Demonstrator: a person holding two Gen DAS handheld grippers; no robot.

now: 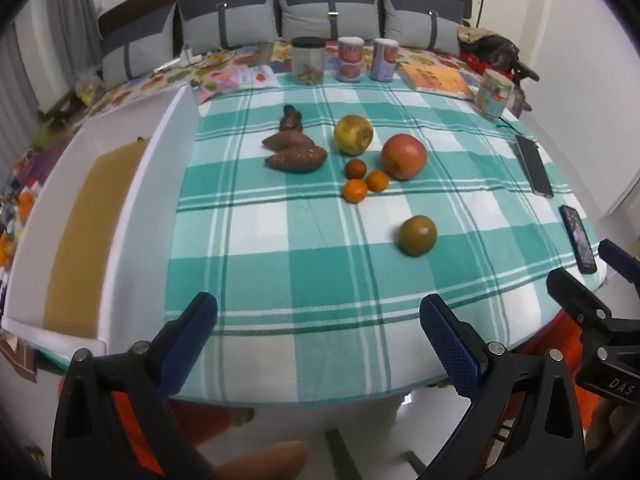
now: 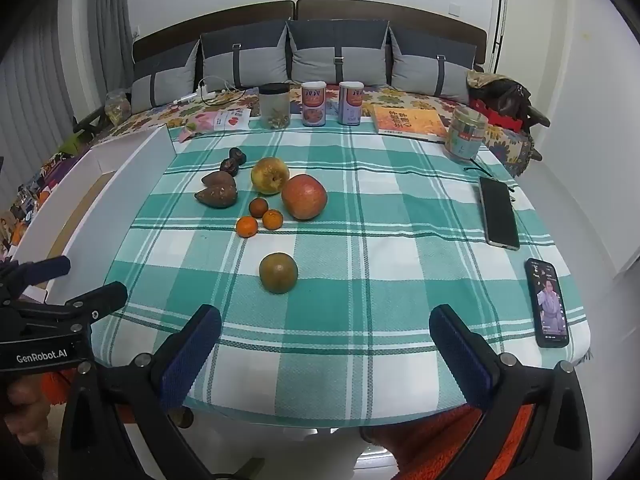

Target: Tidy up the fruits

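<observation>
Fruit lies mid-table on the green checked cloth (image 1: 280,280): a yellow apple (image 1: 353,135) (image 2: 270,175), a red apple (image 1: 403,156) (image 2: 304,196), three small oranges (image 1: 355,191) (image 2: 246,226), a greenish-brown pear (image 1: 417,235) (image 2: 278,272), and two sweet potatoes (image 1: 295,151) (image 2: 217,191). A white box (image 1: 132,216) (image 2: 100,196) with a brown floor stands at the table's left. My left gripper (image 1: 318,332) hovers open over the near edge, nothing between its fingers. My right gripper (image 2: 325,344) is open too, just short of the pear, and shows at the right of the left wrist view (image 1: 592,280).
Along the far edge stand a dark-lidded jar (image 1: 307,61), two cans (image 1: 350,59), a book (image 1: 436,78) and a clear jar (image 1: 493,94). Two phones (image 2: 498,212) (image 2: 547,302) lie at the right edge. A cushioned sofa (image 2: 340,56) runs behind the table.
</observation>
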